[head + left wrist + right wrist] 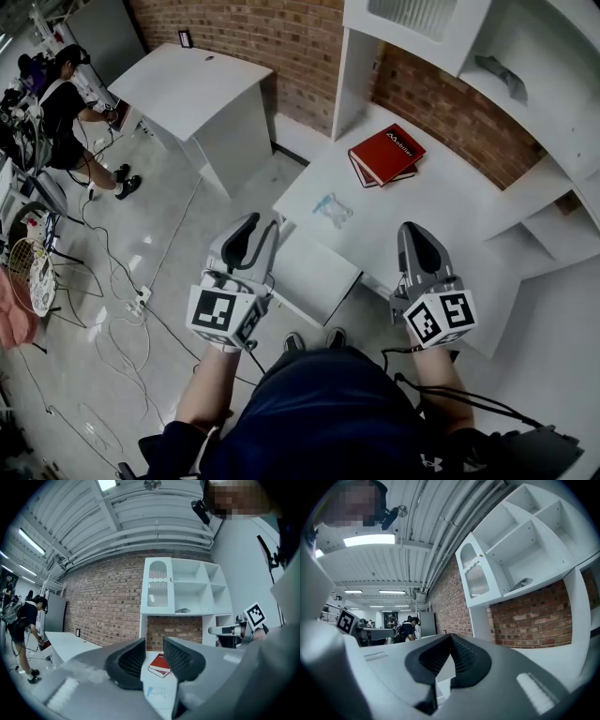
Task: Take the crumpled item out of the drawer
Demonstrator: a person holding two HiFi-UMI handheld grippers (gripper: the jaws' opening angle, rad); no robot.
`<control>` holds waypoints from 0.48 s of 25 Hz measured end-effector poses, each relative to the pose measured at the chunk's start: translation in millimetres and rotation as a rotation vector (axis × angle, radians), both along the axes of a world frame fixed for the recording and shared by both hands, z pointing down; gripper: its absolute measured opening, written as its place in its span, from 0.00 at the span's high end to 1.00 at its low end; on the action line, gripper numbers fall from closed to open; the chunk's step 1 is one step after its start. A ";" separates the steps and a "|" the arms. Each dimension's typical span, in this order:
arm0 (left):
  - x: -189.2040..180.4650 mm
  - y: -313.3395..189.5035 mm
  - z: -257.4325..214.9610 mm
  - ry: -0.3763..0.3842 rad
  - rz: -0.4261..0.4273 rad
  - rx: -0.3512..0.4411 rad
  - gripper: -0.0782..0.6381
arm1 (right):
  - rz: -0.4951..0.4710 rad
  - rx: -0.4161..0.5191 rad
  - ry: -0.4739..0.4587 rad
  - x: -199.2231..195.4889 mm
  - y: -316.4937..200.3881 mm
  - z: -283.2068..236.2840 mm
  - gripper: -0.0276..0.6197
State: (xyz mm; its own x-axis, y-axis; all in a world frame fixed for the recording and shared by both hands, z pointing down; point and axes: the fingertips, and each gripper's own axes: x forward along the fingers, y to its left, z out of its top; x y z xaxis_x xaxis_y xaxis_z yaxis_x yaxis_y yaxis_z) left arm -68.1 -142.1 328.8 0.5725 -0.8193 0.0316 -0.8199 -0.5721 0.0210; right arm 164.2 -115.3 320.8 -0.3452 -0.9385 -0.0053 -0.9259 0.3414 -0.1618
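Observation:
A crumpled clear, bluish item (333, 208) lies on the white desk top (441, 206), near its front edge and in front of the red books (386, 153). Under that edge a white drawer box (314, 277) sticks out toward me; I cannot see into it. My left gripper (261, 230) hovers over the drawer's left side, open with nothing between its fingers. In the left gripper view the crumpled item (156, 692) and the books (161, 663) show through the gap of that left gripper (153, 644). My right gripper (417, 232) hangs before the desk, shut and empty, its right gripper (450, 638) tips touching.
A shelf hutch (487, 56) stands on the desk against the brick wall, with a grey object (502, 77) on one shelf. A second white desk (202, 89) is at the back left, a person (66, 103) beside it. Cables (122, 319) trail over the floor.

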 end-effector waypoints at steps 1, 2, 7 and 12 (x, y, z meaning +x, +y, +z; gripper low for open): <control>0.5 -0.8 0.5 0.000 0.000 -0.001 0.71 | -0.001 -0.001 0.000 0.3 -0.8 0.6 0.95; 0.8 -1.6 1.0 0.000 0.001 -0.002 0.71 | -0.001 -0.001 0.000 0.5 -1.5 1.3 0.95; -0.3 -4.8 0.7 -0.004 0.007 -0.008 0.71 | -0.002 -0.008 0.000 -2.1 -4.6 1.3 0.95; 3.1 -10.0 3.2 -0.007 0.011 -0.010 0.71 | -0.005 -0.010 0.005 -0.3 -8.6 4.2 0.95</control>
